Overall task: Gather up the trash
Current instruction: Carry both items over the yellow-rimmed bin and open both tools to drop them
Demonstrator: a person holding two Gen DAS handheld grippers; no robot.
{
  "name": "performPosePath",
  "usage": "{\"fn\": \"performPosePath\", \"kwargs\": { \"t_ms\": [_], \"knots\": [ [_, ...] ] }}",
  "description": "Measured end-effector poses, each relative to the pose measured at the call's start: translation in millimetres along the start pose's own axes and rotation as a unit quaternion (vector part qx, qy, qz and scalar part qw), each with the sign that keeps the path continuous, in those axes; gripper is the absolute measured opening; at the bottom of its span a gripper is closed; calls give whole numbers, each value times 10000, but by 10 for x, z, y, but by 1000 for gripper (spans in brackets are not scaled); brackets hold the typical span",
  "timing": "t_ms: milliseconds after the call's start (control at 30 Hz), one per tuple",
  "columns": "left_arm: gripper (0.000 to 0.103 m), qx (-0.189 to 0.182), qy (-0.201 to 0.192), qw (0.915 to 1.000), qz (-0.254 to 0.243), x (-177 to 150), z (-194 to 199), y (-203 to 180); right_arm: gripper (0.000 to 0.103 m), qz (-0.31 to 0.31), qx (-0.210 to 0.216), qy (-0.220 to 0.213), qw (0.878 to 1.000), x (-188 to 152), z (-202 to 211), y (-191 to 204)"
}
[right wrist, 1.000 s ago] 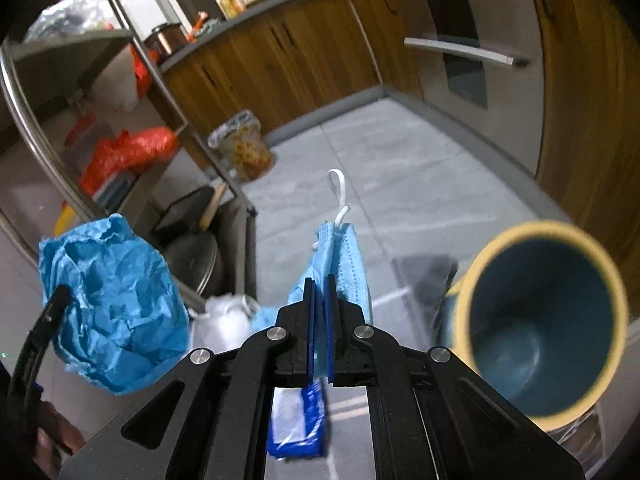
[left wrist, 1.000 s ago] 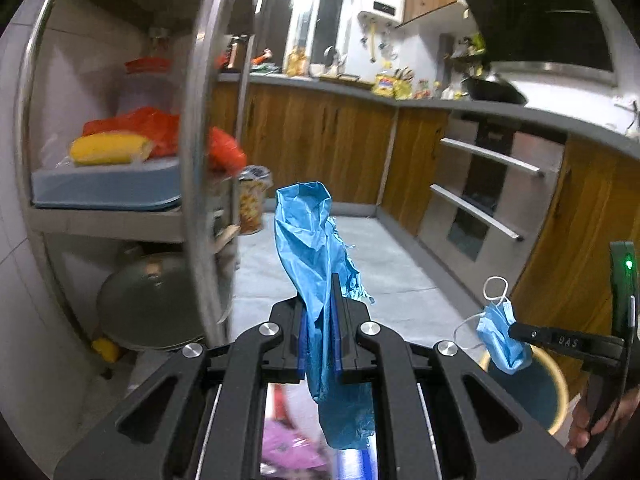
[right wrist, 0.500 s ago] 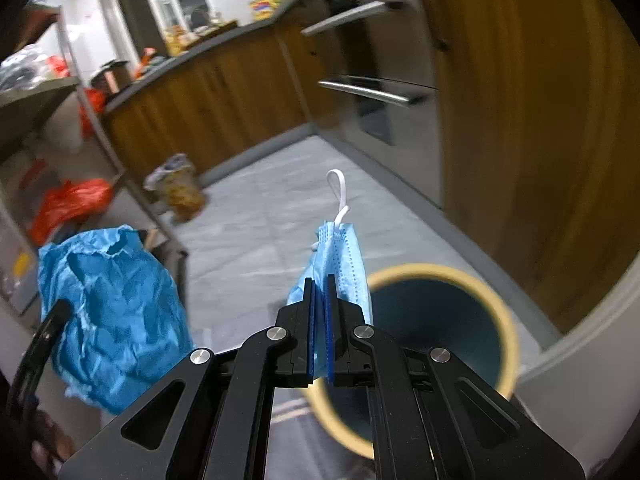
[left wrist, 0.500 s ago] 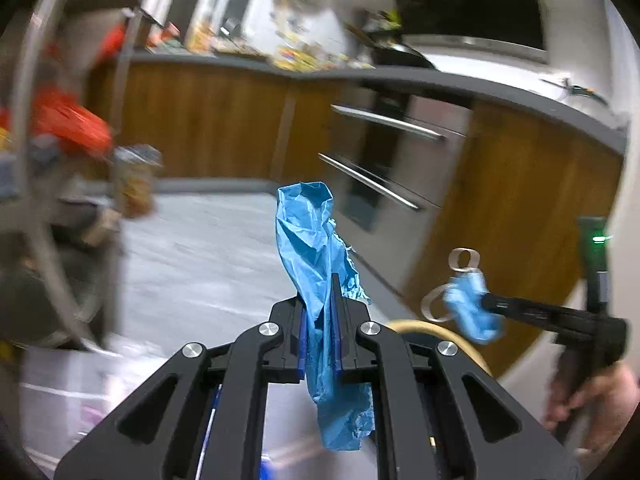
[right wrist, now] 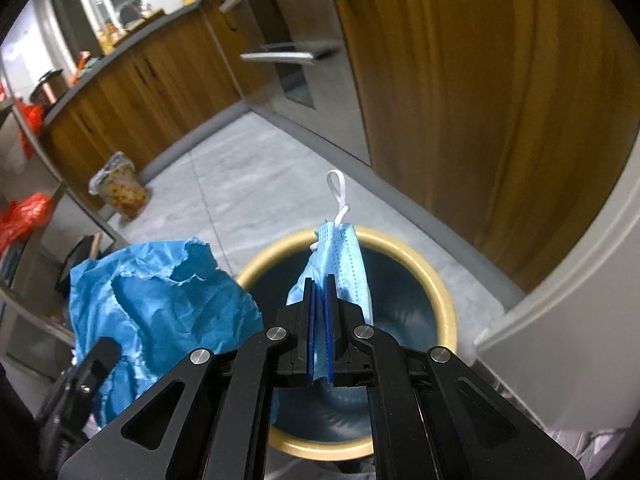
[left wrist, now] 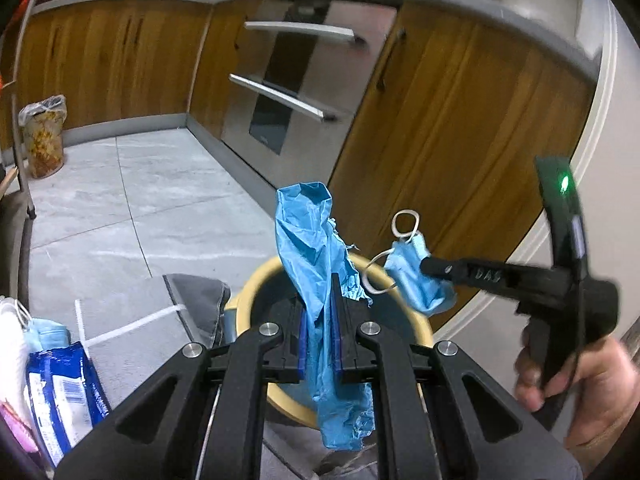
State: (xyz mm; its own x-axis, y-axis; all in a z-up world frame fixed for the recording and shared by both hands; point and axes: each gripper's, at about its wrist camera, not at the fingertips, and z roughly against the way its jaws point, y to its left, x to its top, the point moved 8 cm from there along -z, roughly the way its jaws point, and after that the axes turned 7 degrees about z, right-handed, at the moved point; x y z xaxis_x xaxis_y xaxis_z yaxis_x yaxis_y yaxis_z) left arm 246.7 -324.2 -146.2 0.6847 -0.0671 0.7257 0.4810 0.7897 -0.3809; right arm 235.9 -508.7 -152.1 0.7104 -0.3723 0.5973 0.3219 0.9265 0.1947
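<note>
My left gripper [left wrist: 320,280] is shut on a crumpled blue plastic wrapper [left wrist: 316,248], which hangs over the near rim of a round bin [left wrist: 250,292] with a yellow rim and dark blue inside. My right gripper [right wrist: 319,286] is shut on a light blue face mask [right wrist: 348,264] with white ear loops, held above the bin's [right wrist: 436,280] opening. In the left wrist view the right gripper [left wrist: 426,266] comes in from the right with the mask [left wrist: 416,280], a hand gripping its handle. In the right wrist view the wrapper [right wrist: 160,300] fills the lower left.
A blue snack packet [left wrist: 64,392] and another face mask [left wrist: 44,332] lie at the lower left, beside a grey cloth [left wrist: 200,300]. Wooden cabinets [left wrist: 440,120] and an oven [left wrist: 280,92] line the right. A lined waste basket [left wrist: 42,136] stands far left on the grey floor.
Both grippers swung right and down, away from the metal shelf rack, and now hang over the yellow-rimmed bin. Each keeps its hold on its item.
</note>
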Motion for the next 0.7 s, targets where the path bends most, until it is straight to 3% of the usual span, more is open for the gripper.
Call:
{"fn": "performPosePath", "kwargs": {
  "t_ms": [200,300,367,533,700],
  "knots": [
    [9,267,177,9987,-385,-146,-239,-53,6,46,-145,232,9996,-129,-159,-90],
    [17,264,158,9989,-345,-200,-185,-53,6,70,-177,259,9995,-143,-192,-100],
    [31,286,116,9990,-324,-196,-160,-48,11,72,-201,275,9994,-158,-195,-120],
    [47,367,40,9990,-249,-195,-117,7,32,64,-287,207,9994,-151,-171,-137],
    [58,459,-54,9987,-200,-147,-44,58,44,33,-308,126,9994,-139,-131,-144]
  ]
}}
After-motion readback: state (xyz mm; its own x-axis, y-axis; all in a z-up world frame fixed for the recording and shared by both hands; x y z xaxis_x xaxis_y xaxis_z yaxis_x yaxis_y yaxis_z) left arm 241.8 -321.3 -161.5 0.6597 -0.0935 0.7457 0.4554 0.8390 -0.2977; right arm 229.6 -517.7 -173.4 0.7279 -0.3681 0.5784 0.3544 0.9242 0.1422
